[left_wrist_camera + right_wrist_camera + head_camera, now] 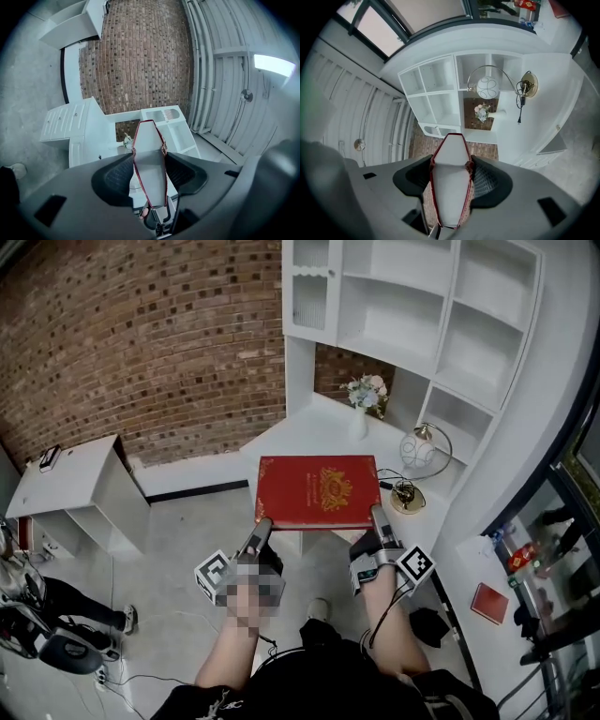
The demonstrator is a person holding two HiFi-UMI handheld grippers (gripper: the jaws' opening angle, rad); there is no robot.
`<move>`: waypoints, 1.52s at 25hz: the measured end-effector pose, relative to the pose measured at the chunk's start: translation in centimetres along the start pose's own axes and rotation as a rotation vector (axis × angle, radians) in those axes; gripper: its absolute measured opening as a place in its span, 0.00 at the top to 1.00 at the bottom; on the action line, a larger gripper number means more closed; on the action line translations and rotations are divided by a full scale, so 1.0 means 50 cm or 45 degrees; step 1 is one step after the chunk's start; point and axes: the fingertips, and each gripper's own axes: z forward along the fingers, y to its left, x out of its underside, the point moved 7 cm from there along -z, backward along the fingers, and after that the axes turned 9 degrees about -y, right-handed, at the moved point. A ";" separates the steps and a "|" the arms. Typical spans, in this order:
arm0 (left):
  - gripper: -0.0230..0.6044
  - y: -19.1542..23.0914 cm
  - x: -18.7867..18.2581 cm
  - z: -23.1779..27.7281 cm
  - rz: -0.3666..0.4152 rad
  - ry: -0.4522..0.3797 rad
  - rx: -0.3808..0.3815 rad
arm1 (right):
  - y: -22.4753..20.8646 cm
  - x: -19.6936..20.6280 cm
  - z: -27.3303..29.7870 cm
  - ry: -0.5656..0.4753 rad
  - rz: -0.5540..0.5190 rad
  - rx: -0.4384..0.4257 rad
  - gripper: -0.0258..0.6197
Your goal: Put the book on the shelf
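A red book (317,491) with a gold emblem is held flat, cover up, over the white corner desk (281,432). My left gripper (262,525) is shut on its near left edge and my right gripper (378,519) on its near right edge. In the left gripper view the book (150,159) stands edge-on between the two pads, page block showing. The right gripper view shows the book (450,180) the same way, pressed between both pads. The white shelf unit (412,306) with open compartments rises behind the desk, beyond the book.
On the desk stand a vase of flowers (364,399) and a globe lamp (419,451) with a gold base and cord. A low white cabinet (80,488) sits at the left by the brick wall. A small red book (489,603) lies on the right counter.
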 end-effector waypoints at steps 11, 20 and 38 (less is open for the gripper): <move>0.60 0.060 -0.067 0.304 -0.004 0.003 0.051 | -0.081 -0.053 0.301 0.008 0.008 -0.020 0.55; 0.60 0.091 -0.102 0.607 -0.031 0.041 0.075 | -0.128 -0.145 0.566 -0.032 -0.016 -0.016 0.55; 0.60 0.160 -0.120 0.915 -0.106 0.264 0.123 | -0.170 -0.219 0.743 -0.246 -0.113 0.010 0.55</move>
